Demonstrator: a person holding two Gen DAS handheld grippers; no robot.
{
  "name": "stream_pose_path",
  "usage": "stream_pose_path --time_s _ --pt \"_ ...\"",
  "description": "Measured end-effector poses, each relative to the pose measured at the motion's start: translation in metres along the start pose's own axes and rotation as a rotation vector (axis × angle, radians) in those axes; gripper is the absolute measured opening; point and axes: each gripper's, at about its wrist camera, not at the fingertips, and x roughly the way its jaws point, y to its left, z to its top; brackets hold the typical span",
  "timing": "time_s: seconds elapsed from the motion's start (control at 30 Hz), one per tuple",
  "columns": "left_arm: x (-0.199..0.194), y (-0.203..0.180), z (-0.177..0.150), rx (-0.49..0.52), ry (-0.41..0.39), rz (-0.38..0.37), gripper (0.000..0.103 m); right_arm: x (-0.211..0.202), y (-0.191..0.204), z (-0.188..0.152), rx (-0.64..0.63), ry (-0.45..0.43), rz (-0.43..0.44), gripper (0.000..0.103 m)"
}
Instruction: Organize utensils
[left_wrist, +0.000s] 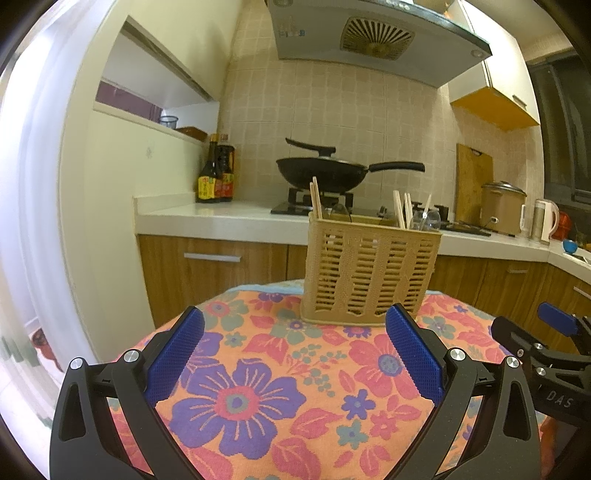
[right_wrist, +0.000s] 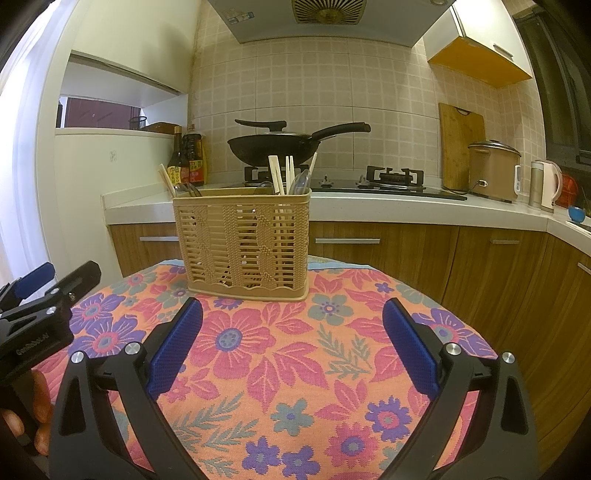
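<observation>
Nearest to each camera, the left gripper and the right gripper are held with jaws spread wide and nothing between them, above a worktop draped in an orange flowered cloth. No loose utensil is seen on the cloth. Straight ahead of both grippers, a tan slatted plastic utensil basket stands upright near the far edge of the cloth, its long side turned across both views. Pale wooden chopsticks and clear plastic spoons are stood inside it, split between its left and right ends. Neither gripper is judged clearly nearer; the basket lies a little right of the left one and a little left of the right one. Beyond, a black wok is seen on the stove.
</observation>
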Motion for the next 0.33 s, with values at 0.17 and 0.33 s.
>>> stream_pose_path --time_s 0.17,0.33 --pt "0.0015 0.0036 0.0006 -0.006 0.016 -0.023 0.096 0.0002 -0.0004 -0.0002 0.002 0.001 0.003 0.093" --pt "0.0048 0.0039 0.002 -0.006 0.031 -0.022 0.096 0.0002 -0.001 -0.0004 0.003 0.001 0.004 0.093"
